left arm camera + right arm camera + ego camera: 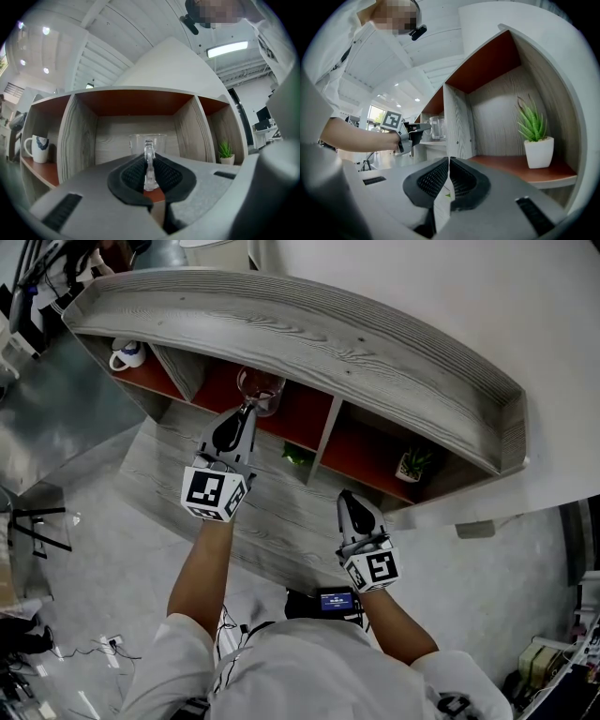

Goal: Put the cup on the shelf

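Evidently placing: the left claw [149, 163] pinches the clear glass cup [159, 143] by its handle at the front edge of the grey wooden shelf [83, 136], middle compartment. Next, set it down and release. The right claw [448, 176] is pressed together, empty.

Shelf [309, 334]: grey woodgrain (red-brown inside).

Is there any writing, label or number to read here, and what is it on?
No words or numbers can be read.
Cubes: black-and-white square patterns, no letters.
Screen at the person's chest: lit blue, too small to read.
Mug: blue mark, too blurred to read.
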